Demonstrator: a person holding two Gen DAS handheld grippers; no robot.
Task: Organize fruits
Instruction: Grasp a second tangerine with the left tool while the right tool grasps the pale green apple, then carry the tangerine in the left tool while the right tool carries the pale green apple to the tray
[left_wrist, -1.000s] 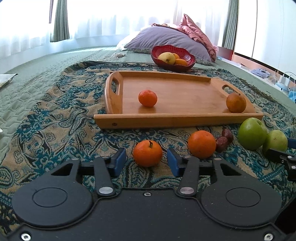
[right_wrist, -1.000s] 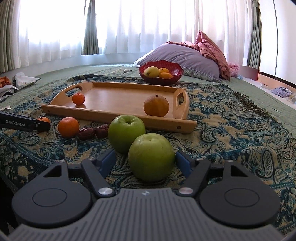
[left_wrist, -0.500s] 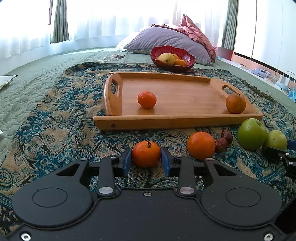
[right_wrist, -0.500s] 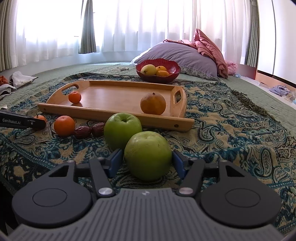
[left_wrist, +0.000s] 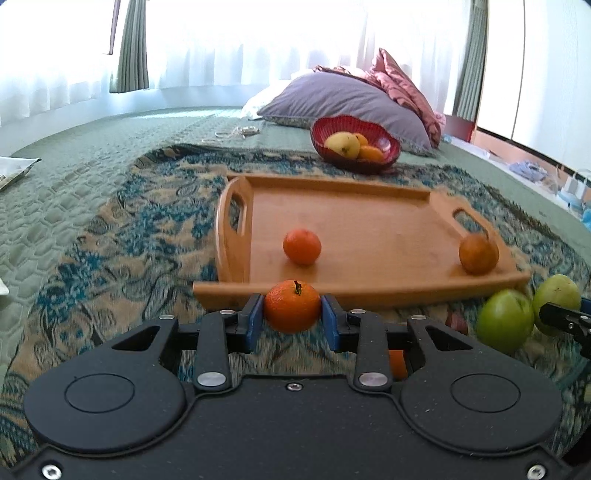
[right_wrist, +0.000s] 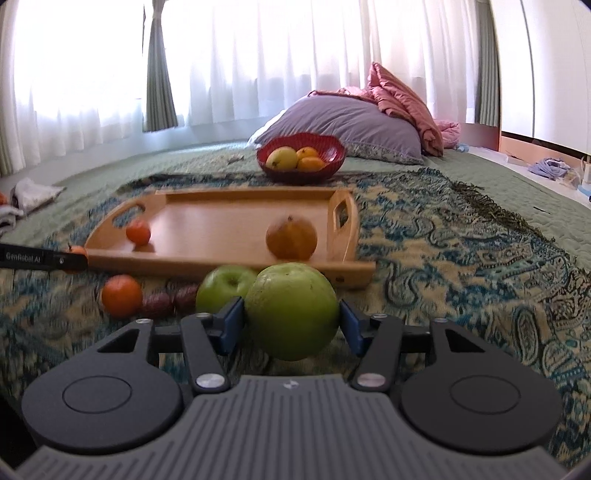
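Observation:
My left gripper (left_wrist: 291, 314) is shut on a small orange (left_wrist: 291, 305) with a dark stem and holds it lifted just in front of the wooden tray (left_wrist: 369, 218). My right gripper (right_wrist: 291, 321) is shut on a large green apple (right_wrist: 291, 310), raised above the blanket. The tray holds a small orange (left_wrist: 302, 246) near its left side and a brownish orange (left_wrist: 478, 254) at its right end. On the blanket lie a second green apple (right_wrist: 225, 288), another orange (right_wrist: 122, 295) and two dark dates (right_wrist: 170, 301).
A red bowl (right_wrist: 301, 157) with a yellow fruit and oranges stands behind the tray. A purple pillow (right_wrist: 343, 125) and pink cloth lie at the back. The patterned blanket (right_wrist: 461, 251) covers a green bedspread. The left gripper's tip (right_wrist: 44, 256) shows at the left edge.
Both grippers closed on their fruit, the left on the orange and the right on the green apple, then lifted them off the blanket and moved toward the tray.

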